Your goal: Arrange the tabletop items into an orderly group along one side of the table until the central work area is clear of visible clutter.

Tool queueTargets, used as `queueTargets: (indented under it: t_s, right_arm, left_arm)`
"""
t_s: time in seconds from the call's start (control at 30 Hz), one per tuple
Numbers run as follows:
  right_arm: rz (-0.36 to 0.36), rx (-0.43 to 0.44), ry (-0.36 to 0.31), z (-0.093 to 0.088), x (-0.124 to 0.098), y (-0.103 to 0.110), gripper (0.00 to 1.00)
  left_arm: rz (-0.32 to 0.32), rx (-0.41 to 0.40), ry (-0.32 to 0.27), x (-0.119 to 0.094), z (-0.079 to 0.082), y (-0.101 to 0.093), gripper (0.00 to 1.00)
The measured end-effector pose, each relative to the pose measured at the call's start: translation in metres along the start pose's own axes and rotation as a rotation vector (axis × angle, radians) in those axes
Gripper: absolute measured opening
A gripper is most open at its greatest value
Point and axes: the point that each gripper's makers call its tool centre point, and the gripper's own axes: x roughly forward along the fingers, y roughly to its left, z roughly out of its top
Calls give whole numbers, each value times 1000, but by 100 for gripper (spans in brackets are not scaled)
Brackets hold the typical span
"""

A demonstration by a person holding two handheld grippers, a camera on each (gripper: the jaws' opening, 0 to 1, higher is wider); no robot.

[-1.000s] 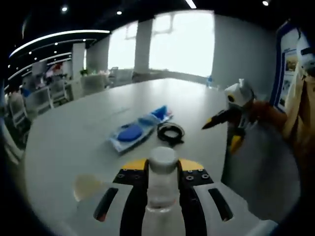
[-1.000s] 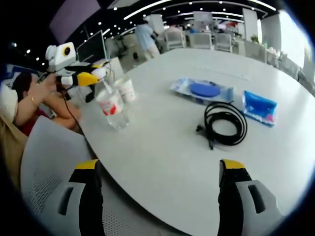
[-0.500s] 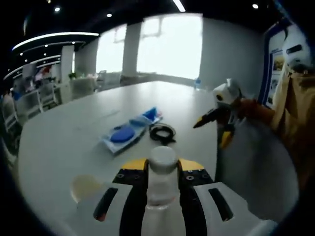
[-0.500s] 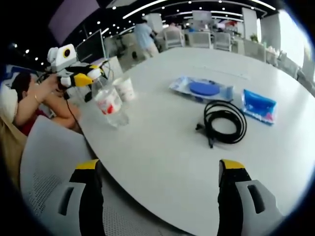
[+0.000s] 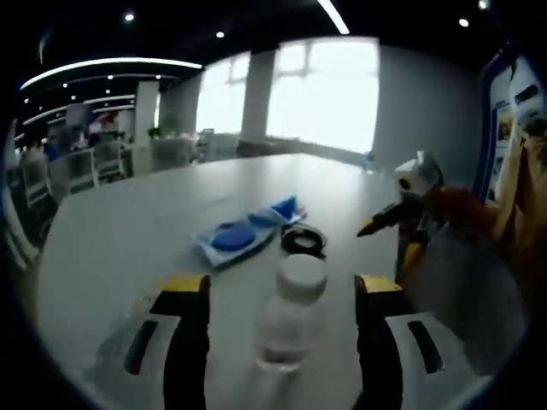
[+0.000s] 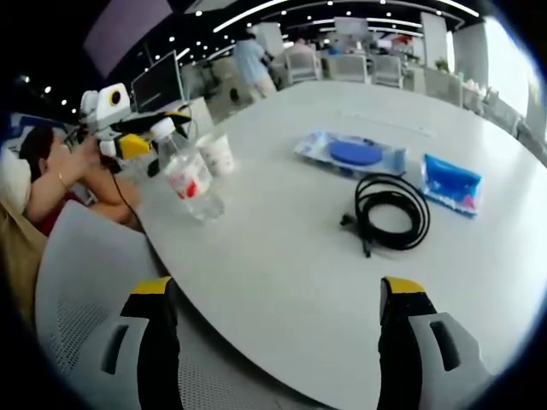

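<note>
Clear bottle (image 5: 291,320) stands between left gripper's (image 5: 282,295) (spread) jaws.

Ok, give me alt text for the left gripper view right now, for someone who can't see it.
The left gripper is open around a clear white-capped bottle standing on the grey table. Beyond lie a blue-and-clear packet, a blue pouch and a coiled black cable; the right gripper enters at right.

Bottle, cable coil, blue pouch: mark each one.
bottle (image 5: 301,275), left gripper view, on its white cap.
cable coil (image 6: 391,213), right gripper view, on the black loop's top strand.
blue pouch (image 6: 450,185), right gripper view, on its middle.
</note>
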Motion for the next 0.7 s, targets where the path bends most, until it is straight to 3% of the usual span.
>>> queueTargets:
  t_s: [0.07,0.13,0.3,0.7]
  right_arm:
    - [0,-1,0,0,0,0,97]
    - [3,-1,0,0,0,0,97]
    - [14,-1,1,0,1,2,98]
    - [82,-52,-42,12,3,16,99]
  left_arm:
    - [9,0,-4,2,-3,-1,93]
    - [6,2,-1,4,-6,-3,100]
    - [-35,15,0,9,-14,-15,99]
    - [-67,17,23,20,-38,-13,94]
